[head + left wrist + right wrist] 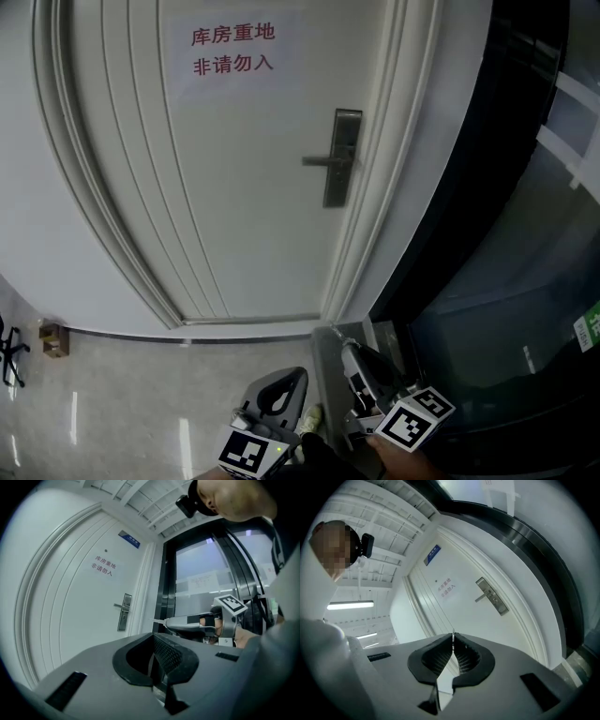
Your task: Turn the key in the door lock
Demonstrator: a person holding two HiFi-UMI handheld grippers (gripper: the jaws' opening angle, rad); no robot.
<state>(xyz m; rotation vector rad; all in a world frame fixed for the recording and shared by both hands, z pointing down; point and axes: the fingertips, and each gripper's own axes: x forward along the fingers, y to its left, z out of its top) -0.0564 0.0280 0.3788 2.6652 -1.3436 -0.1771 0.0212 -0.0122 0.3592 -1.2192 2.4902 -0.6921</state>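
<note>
The right gripper (453, 641) has its jaws clamped on a thin key (453, 634), seen edge-on and held low, well apart from the door lock (343, 159) on the white door (234, 187). The left gripper (158, 660) sits beside it, its jaws together on nothing.

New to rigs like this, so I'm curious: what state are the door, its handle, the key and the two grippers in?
door, closed.
lever handle, level, not pressed.
key, not in the lock.
left gripper, shut, nothing in it.
right gripper, shut on the key.
</note>
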